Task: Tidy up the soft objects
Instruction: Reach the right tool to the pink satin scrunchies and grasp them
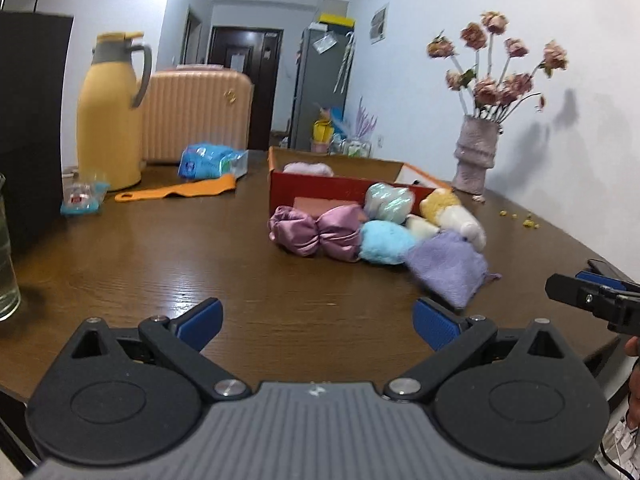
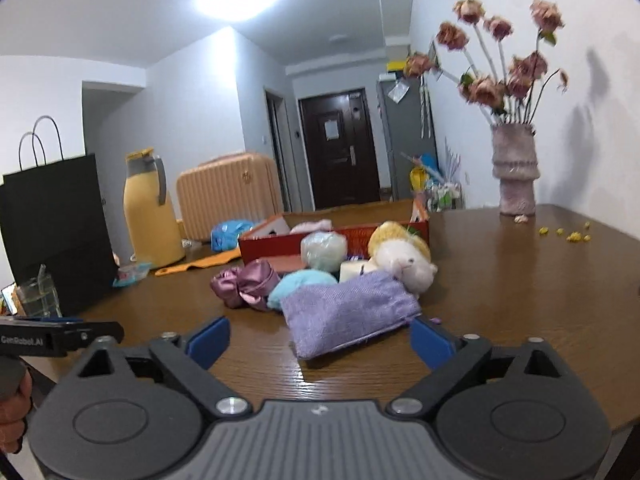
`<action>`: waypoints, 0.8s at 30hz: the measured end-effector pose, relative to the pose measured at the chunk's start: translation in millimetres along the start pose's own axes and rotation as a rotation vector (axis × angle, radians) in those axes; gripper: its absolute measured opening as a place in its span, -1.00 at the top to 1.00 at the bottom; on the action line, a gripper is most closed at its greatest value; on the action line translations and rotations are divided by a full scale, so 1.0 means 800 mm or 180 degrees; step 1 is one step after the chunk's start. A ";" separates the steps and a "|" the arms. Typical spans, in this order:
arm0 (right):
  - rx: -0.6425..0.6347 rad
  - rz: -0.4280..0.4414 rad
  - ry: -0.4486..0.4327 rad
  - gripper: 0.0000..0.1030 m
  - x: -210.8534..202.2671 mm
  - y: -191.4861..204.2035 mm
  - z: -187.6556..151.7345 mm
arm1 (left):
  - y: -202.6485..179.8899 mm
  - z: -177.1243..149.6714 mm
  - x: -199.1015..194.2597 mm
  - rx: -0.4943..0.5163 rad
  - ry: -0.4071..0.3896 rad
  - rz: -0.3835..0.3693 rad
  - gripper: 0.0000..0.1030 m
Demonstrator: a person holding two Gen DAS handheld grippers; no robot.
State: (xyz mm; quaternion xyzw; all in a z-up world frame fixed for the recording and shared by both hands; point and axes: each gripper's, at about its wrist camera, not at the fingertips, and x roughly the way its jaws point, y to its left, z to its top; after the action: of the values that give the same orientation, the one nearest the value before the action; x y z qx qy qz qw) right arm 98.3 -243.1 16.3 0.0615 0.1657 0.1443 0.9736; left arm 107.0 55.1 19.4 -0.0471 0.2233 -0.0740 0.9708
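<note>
A pile of soft things lies on the brown table in front of a red box (image 1: 320, 190) (image 2: 264, 248): a pink satin bow pouch (image 1: 316, 230) (image 2: 246, 280), a light blue fluffy ball (image 1: 384, 242) (image 2: 300, 282), a pale green ball (image 1: 390, 202) (image 2: 324, 250), a yellow and white plush toy (image 1: 452, 212) (image 2: 404, 258) and a folded purple cloth (image 1: 448, 266) (image 2: 348, 312). A pink soft item (image 1: 308, 168) lies inside the box. My left gripper (image 1: 318, 320) is open and empty, short of the pile. My right gripper (image 2: 320, 340) is open, its blue pads either side of the purple cloth's near edge.
A yellow thermos (image 1: 110, 108) (image 2: 150, 208), an orange comb-like tool (image 1: 176, 190), a blue packet (image 1: 212, 162) and a black paper bag (image 2: 56, 228) stand at the left. A vase of dried flowers (image 1: 476, 152) (image 2: 516, 172) stands by the right wall. A glass (image 1: 6, 272) is at the left edge.
</note>
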 end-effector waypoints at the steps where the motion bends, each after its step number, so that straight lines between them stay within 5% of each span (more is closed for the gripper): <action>1: -0.0010 0.0023 0.0042 -0.75 0.010 0.001 0.001 | 0.005 0.003 0.007 -0.0033 0.0006 0.0012 -1.00; 9: -0.0087 0.0219 0.0301 -0.39 0.110 0.022 0.034 | 0.051 0.050 0.098 -0.0388 0.0123 0.0084 -0.96; 14: -0.0198 0.0391 0.0451 -0.13 0.197 0.047 0.066 | 0.079 0.091 0.183 -0.0533 0.0336 -0.0066 -0.53; 21: -0.0228 0.0443 0.0661 0.31 0.301 0.071 0.077 | 0.102 0.107 0.267 -0.0762 0.0602 -0.0410 -0.40; 24: -0.0109 0.0506 0.0767 0.53 0.324 0.070 0.071 | 0.106 0.103 0.274 -0.0829 0.0705 -0.0621 0.29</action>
State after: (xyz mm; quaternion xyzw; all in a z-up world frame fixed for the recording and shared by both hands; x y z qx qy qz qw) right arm 337.4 -115.7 -0.6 0.0401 0.2735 0.2301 0.9331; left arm 348.7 107.1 -11.1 -0.1853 0.3309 -0.1429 0.9142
